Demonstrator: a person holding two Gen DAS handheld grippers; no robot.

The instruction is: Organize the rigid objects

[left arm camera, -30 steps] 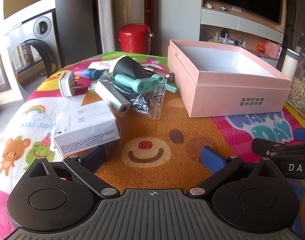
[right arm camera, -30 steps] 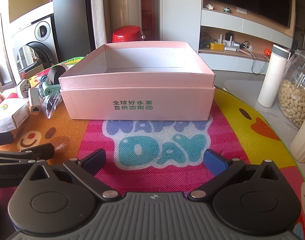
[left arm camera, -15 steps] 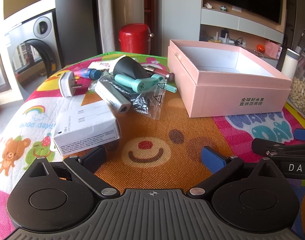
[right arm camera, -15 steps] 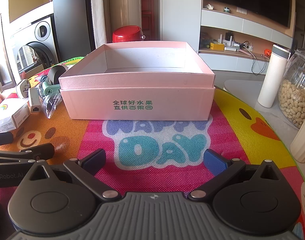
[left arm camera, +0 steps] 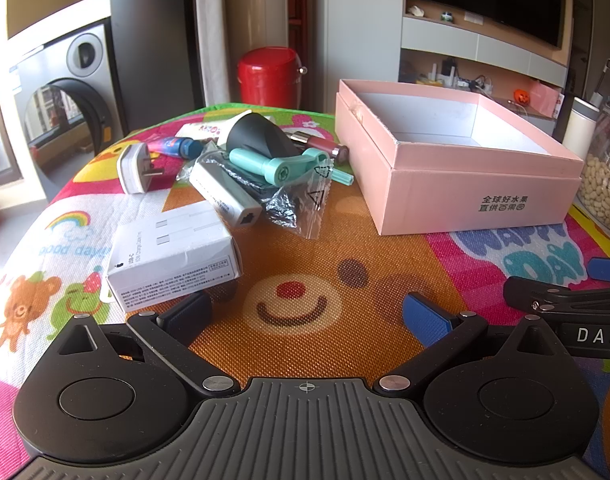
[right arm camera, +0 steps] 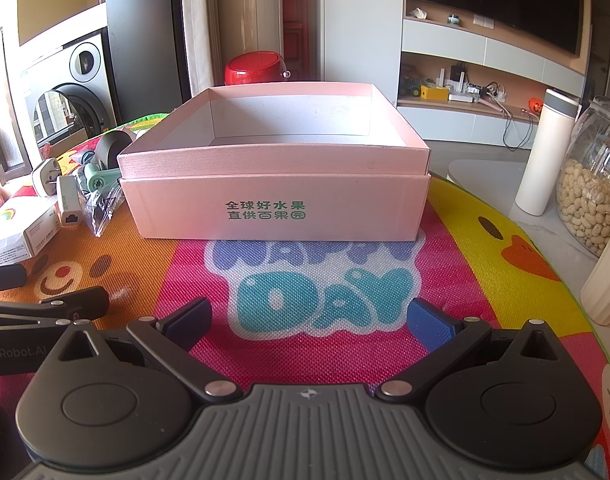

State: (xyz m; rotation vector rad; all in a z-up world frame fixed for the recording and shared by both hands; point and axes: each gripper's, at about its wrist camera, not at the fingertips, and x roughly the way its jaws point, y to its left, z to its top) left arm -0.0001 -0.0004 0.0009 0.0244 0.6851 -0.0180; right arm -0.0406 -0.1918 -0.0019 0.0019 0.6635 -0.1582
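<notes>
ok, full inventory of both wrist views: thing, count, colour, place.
gift box: 1, pink, open, mat centre
cable box: 1, white, mat left
adapter: 1, grey-white, behind cable box
plug: 1, white, far left
plastic bag: 1, clear, beside adapter
teal tool: 1, teal, on pile
black object: 1, pile rear
peanut jar: 1, glass, right
bottle: 1, white, by jar
mat: 1, multicolour
left gripper: open, empty
right gripper: open, empty

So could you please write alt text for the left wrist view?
The open left gripper hovers above a colourful bear mat, holding nothing. Ahead lie a white carton, a plug and a clutter of small items, beside an open pink box.
</notes>
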